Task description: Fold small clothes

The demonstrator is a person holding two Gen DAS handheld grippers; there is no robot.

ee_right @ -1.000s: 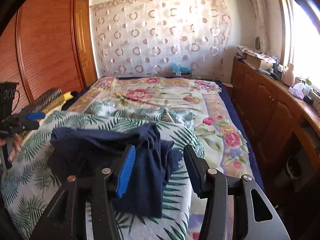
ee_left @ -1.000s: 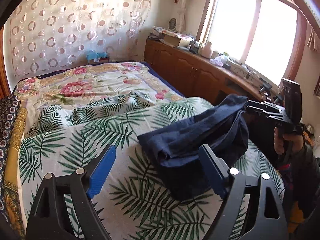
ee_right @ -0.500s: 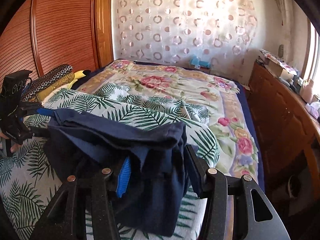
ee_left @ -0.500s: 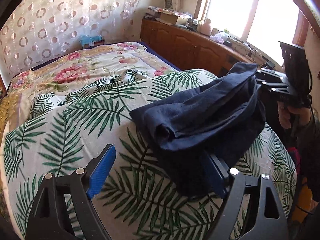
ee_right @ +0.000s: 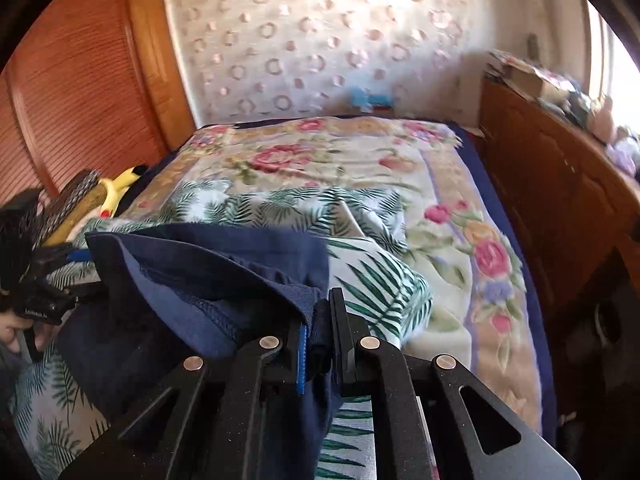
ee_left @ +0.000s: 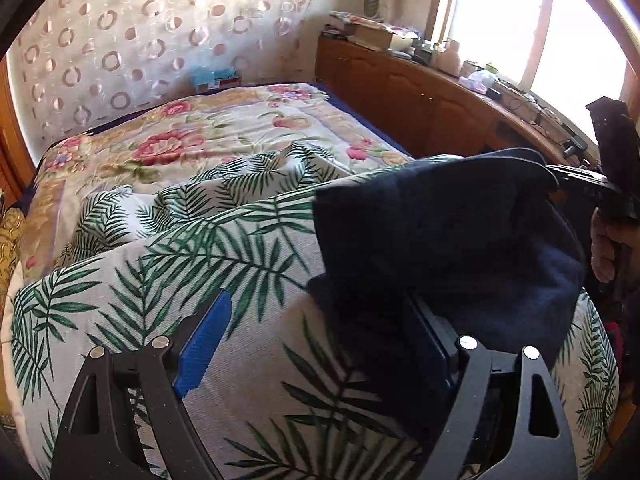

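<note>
we saw the navy garment [ee_right: 192,280] bunched on the bed [ee_left: 240,264]. right gripper [ee_right: 320,344] was closing, pinching its corner; left gripper [ee_left: 320,336] was wide open at its edge. we'd clamp left there, then pull taut before folding.

I am in a home bedroom. A bed [ee_left: 224,152] with a floral quilt fills my view toward twelve o'clock, a circle-patterned curtain [ee_left: 160,40] hangs behind it, and a cluttered wooden cabinet [ee_left: 420,96] runs under the window [ee_left: 560,40] at two o'clock.
</note>
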